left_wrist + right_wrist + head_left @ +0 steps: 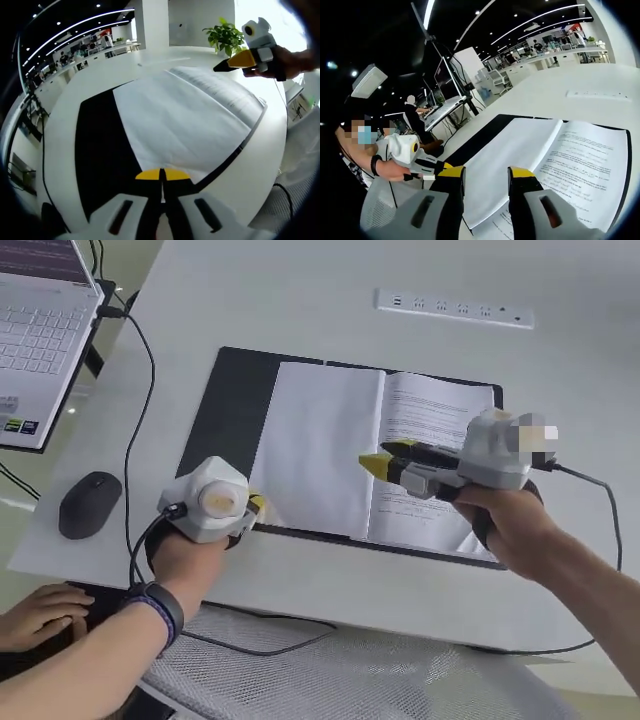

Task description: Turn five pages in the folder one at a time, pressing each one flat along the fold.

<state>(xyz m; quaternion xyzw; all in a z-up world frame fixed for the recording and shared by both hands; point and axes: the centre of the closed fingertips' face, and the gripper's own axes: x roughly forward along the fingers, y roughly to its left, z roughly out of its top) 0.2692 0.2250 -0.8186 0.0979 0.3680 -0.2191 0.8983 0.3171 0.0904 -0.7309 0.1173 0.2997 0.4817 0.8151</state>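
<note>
Steadying the page (318, 435) with the closed left gripper (161, 174) — hovering the right gripper (486, 172), jaws apart, over the fold (379, 415), seemingly to press it flat.

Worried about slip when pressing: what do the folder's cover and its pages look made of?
Folder cover: probably matte black plastic or coated board; it reads flat, dark and glare-free. Pages: thin white paper, seemingly uncoated; no sheen, the sheets curve gently where they meet, and fine print shows on the right-hand page.
</note>
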